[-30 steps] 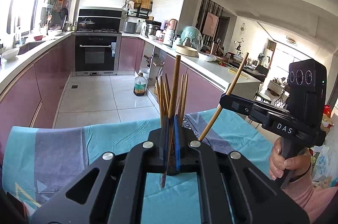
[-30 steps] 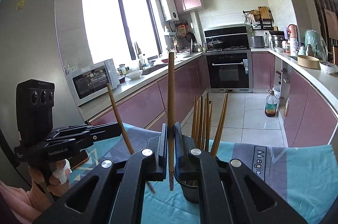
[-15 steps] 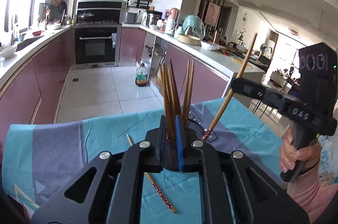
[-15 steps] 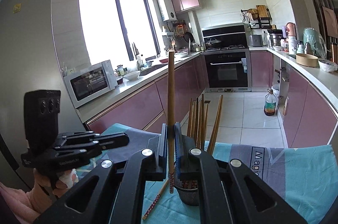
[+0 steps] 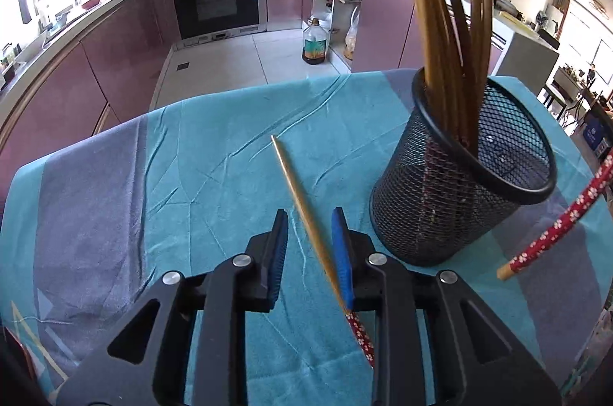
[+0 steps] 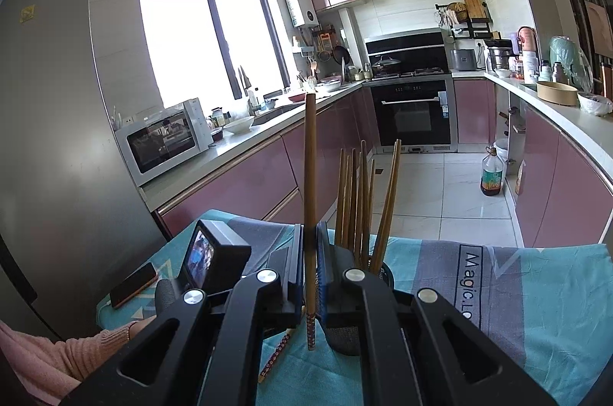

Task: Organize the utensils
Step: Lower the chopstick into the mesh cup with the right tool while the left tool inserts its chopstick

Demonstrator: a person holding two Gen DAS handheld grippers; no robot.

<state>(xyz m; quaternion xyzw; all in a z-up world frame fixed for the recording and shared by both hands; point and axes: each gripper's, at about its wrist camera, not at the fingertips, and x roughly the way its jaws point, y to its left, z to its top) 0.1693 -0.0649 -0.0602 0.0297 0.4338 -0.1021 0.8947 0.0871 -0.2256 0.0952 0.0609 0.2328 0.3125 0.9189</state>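
Observation:
A black mesh holder (image 5: 463, 176) stands on the teal cloth with several brown chopsticks (image 5: 440, 4) upright in it; it also shows in the right wrist view (image 6: 345, 333) behind my fingers. A loose chopstick (image 5: 302, 210) with a red flowered end lies on the cloth between the open fingers of my left gripper (image 5: 310, 233), close to the right pad. My right gripper (image 6: 310, 252) is shut on another chopstick (image 6: 309, 176), held upright beside the holder; its red end (image 5: 555, 226) shows at the left wrist view's right edge.
The table wears a teal and grey cloth (image 5: 191, 176). A phone (image 6: 134, 283) lies at its left corner. Beyond the table's far edge are purple kitchen cabinets (image 6: 249, 184), an oven (image 5: 218, 0) and a bottle (image 5: 315, 46) on the floor.
My left gripper let go of its chopstick, opened and dropped low to the cloth around the chopstick lying there. My right gripper holds its chopstick upright, nearly still.

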